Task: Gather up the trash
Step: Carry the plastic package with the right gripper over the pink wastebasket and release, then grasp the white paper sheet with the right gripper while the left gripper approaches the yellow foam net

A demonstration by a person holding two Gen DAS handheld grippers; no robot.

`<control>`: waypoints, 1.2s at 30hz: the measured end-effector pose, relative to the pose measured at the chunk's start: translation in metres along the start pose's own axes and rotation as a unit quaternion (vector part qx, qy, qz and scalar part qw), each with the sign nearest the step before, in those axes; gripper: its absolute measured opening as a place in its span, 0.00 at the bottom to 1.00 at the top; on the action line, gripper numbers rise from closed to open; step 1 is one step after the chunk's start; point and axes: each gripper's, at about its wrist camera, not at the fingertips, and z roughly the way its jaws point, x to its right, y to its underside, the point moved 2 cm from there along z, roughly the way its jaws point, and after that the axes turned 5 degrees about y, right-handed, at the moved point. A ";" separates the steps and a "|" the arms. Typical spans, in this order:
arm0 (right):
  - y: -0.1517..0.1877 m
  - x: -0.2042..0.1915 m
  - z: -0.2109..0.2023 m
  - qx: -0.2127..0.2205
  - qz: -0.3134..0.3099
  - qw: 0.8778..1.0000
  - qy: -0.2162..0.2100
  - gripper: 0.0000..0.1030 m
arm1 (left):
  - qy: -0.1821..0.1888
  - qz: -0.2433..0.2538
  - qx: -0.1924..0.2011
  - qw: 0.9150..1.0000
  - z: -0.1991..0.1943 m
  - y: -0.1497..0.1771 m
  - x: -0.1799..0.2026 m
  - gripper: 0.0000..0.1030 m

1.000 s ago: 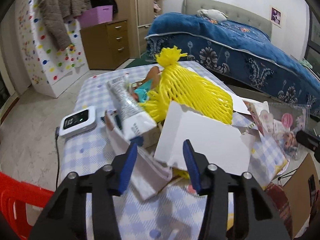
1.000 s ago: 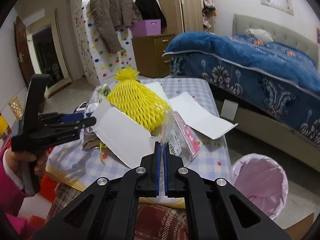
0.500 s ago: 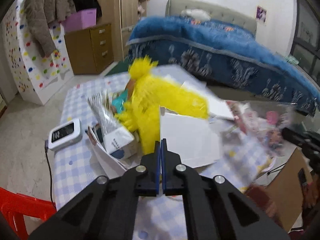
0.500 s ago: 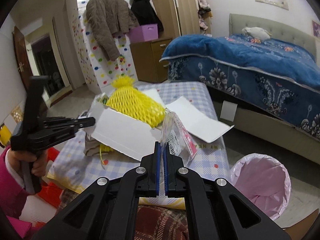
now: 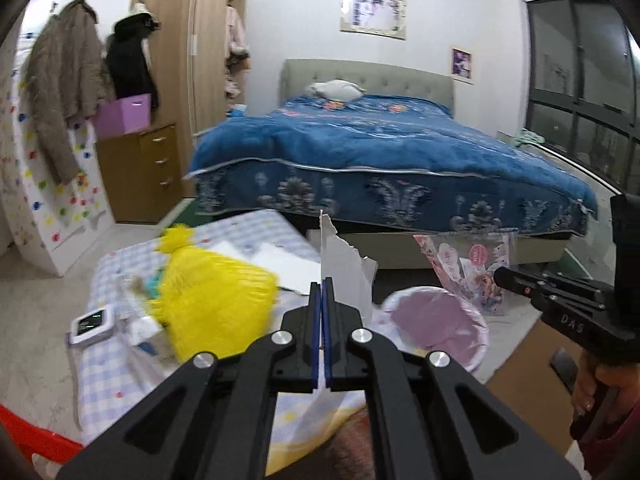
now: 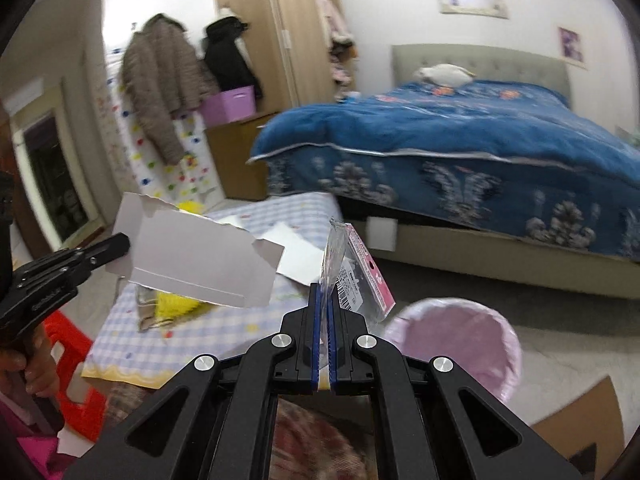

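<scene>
both grippers clamped on trash, lifted off table
left gripper pinches torn white card; right gripper pinches clear pink packet, both near pink-lined bin w/ checked table behind.

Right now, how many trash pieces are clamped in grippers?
2. Torn white cardboard in the left gripper; clear plastic packaging in the right gripper. More trash lies on the table.

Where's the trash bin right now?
The pink-lined trash bin sits on the floor at lower right in the right wrist view, between the checkered table and the bed.
</scene>
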 end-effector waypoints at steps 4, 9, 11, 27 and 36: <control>0.012 0.034 0.001 -0.012 0.025 0.999 0.037 0.02 | 0.024 0.018 -0.011 1.000 0.024 -0.002 0.028 0.00; 0.037 0.076 0.022 -0.048 0.061 0.995 0.070 0.03 | 0.049 0.044 -0.043 0.997 0.071 0.000 0.065 0.00; 0.047 0.091 0.034 -0.067 0.078 0.992 0.073 0.03 | 0.053 0.052 -0.054 0.996 0.087 0.003 0.074 0.00; 0.069 0.158 0.126 -0.145 0.129 0.976 0.097 0.08 | 0.087 0.086 -0.112 0.986 0.201 -0.004 0.117 0.05; 0.065 0.159 0.122 -0.145 0.135 0.974 0.107 0.34 | 0.063 0.065 -0.102 0.991 0.180 -0.005 0.090 0.33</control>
